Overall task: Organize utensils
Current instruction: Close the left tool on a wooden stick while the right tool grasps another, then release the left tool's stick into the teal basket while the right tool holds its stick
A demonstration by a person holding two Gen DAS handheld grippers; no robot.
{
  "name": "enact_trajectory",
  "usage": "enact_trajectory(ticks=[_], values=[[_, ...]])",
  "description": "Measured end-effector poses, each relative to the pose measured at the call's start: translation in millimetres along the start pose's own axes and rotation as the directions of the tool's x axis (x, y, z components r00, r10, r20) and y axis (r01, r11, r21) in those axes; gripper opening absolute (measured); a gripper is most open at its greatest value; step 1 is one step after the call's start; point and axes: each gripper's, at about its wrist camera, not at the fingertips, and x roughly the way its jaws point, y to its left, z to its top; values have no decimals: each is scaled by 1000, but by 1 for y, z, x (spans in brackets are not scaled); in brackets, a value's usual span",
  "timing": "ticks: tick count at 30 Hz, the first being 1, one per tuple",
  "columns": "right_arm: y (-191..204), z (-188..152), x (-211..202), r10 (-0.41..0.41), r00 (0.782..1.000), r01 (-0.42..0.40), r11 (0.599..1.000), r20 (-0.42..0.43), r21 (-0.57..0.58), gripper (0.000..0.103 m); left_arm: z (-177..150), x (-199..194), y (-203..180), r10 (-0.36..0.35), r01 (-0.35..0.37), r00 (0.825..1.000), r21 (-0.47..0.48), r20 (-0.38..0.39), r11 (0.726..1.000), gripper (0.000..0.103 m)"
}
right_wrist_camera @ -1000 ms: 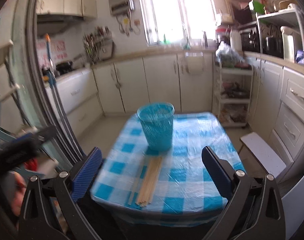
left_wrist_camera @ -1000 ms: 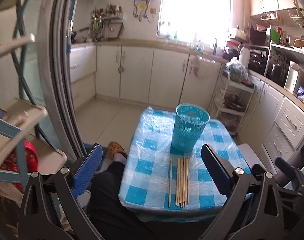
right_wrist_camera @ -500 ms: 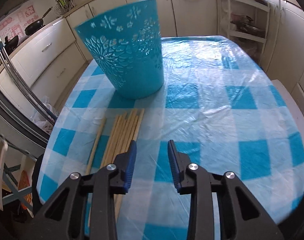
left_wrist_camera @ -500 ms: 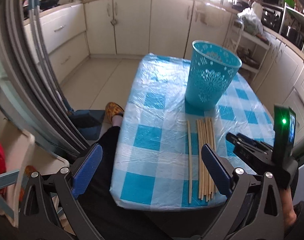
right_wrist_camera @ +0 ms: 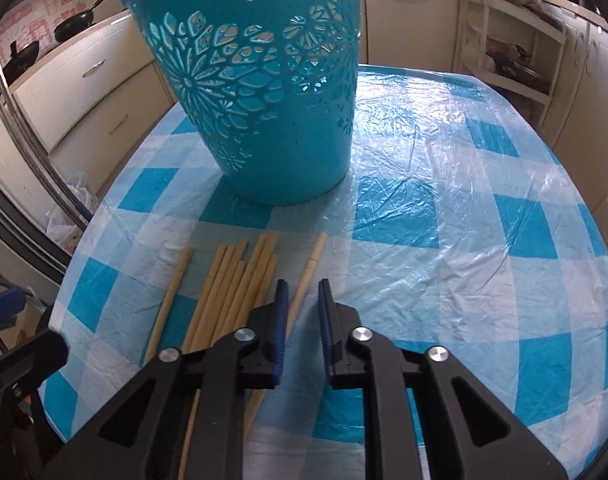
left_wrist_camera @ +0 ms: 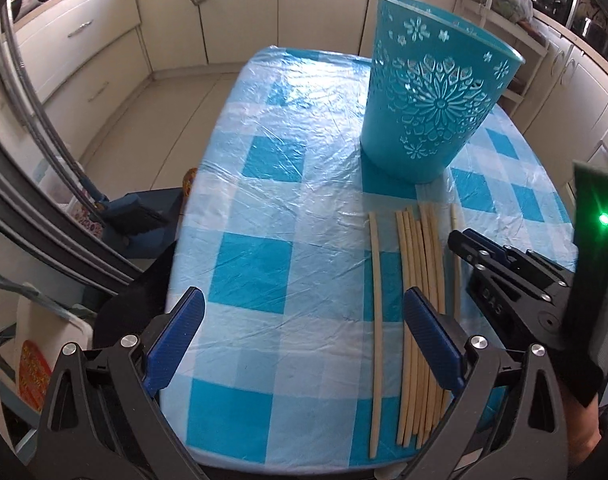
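Right gripper has just been closing, pads narrowly straddling the outermost chopstick, singling it out for the basket. Not visibly clamped. Left gripper hangs wide open, empty.

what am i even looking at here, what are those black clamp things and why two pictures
Each picture comes from a camera mounted on a hand-held gripper, a two-finger clamp that a person carries, one in each hand.

The left hand-held gripper has its jaws wide open and holds nothing.

The right hand-held gripper has just been closing on the rightmost chopstick, which passes between its jaws. Whether the pads already press on it I cannot tell.

On the blue checked tablecloth lie wooden chopsticks, side by side, in front of an upright turquoise basket.
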Motion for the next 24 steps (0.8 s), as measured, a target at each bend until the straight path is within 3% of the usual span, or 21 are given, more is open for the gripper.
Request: enact_trajectory(ticks=[7,9,13,16,18,21,24], values=[[-13,5,0,31,999,-36,993,-45,-116,9,18,41,-17,-14,15,999,33,-48,999,92],[-21,8,0,39,998,-45,994,-52,-103,9,23,52,-20,-1,3,998,38,-64,999,79],[-33,11,7,90,995,-92,995,-54,-46,9,32,65,-30,44,-40,998,76,-51,996,65],[-34,11,10,108,993,-109,994,-43,-31,9,37,65,-39,22,-18,999,104,-38,994,38],[-33,11,12,120,992,-121,992,-38,-23,9,41,64,-48,-4,11,999,154,-40,988,9],[-35,11,13,141,989,-142,990,-33,-9,8,46,65,-56,-31,44,997,194,-66,980,5],[-44,8,16,198,980,-198,980,2,21,8,56,53,-39,-107,117,991,153,-74,981,5]])
